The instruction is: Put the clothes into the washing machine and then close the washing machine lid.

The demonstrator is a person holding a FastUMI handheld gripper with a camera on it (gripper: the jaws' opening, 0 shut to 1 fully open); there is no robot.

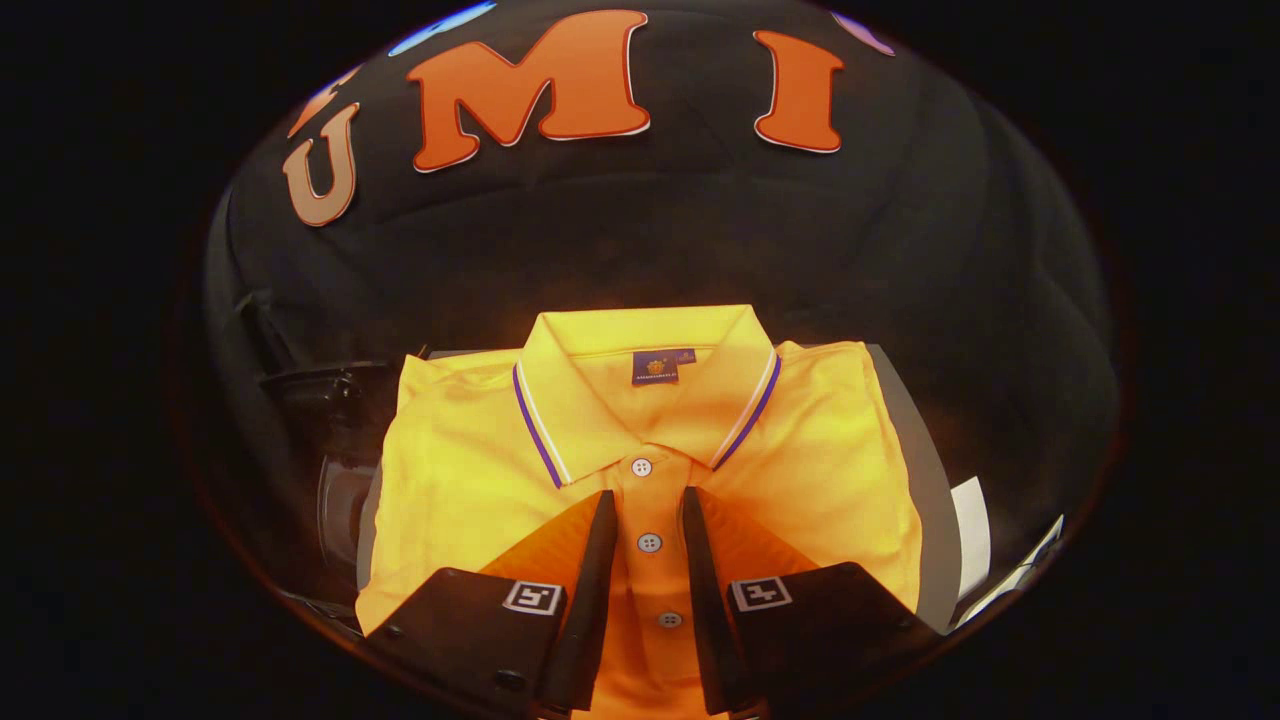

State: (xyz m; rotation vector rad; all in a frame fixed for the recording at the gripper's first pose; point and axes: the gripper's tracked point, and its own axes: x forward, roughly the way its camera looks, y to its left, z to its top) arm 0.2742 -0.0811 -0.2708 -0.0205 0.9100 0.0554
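A folded yellow polo shirt with a purple-and-white striped collar lies flat on a grey surface, collar away from me. My gripper is low over the shirt's chest, open by a narrow gap. Its fingers straddle the button placket, with the middle button between them and the top button just ahead of the tips. The cloth between the fingers looks flat and not pinched. Whether the tips touch the fabric I cannot tell.
To the left of the shirt stands a dark glossy object with a curved rim, dim and hard to make out. White sheets of paper lie by the grey surface's right edge. Black cloth wall rises behind the shirt.
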